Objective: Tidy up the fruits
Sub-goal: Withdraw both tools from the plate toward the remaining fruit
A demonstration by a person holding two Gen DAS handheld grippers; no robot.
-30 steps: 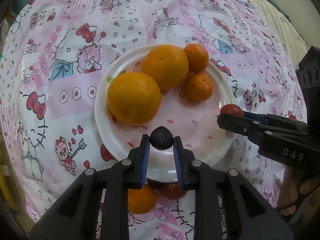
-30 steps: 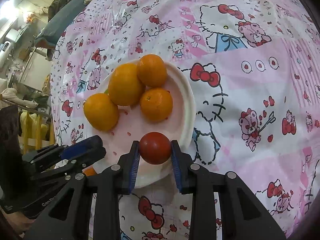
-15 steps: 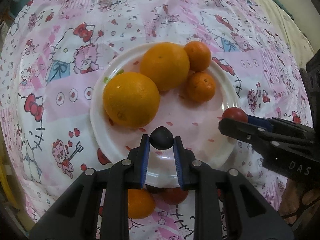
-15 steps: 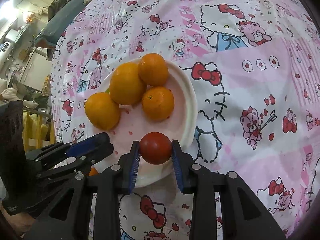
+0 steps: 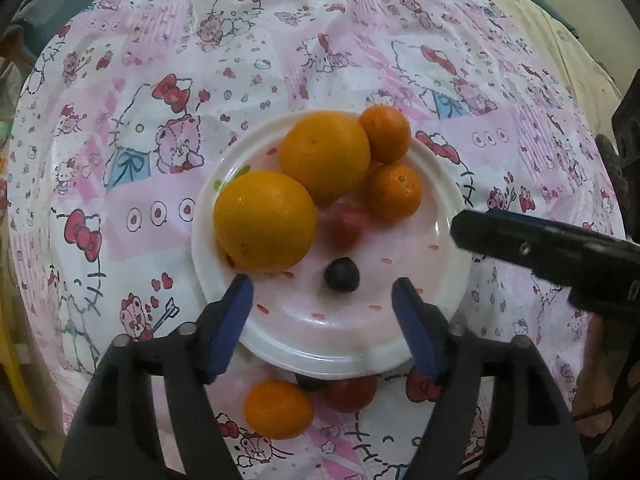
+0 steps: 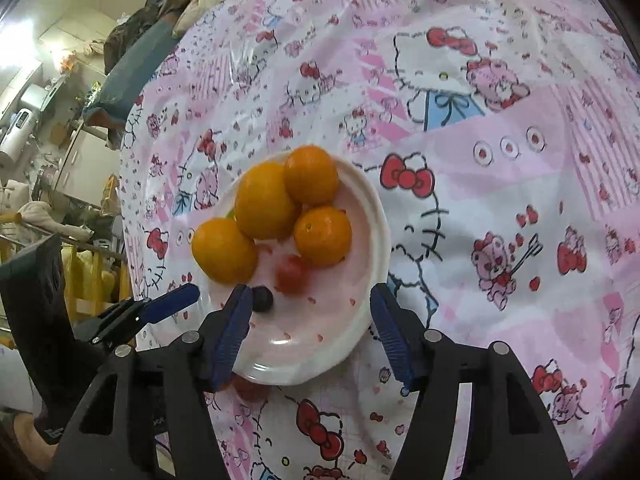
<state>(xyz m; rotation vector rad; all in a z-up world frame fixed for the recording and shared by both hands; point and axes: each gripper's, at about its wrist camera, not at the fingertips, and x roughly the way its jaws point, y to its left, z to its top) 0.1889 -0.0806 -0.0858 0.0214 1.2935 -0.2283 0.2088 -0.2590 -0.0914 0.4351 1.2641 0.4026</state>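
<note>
Motion-blurred red fruit point(image 5: 345, 224) on the plate point(image 5: 440, 200); dark fruit point(image 5: 310, 382) half hidden beneath the plate's near rim.

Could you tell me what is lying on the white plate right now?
On the white plate: two large oranges, two small tangerines, a blurred red tomato and a dark berry. The oranges hide whatever lies behind them.

Oranges point(image 5: 264, 221) on plate point(image 5: 400, 344)
</note>
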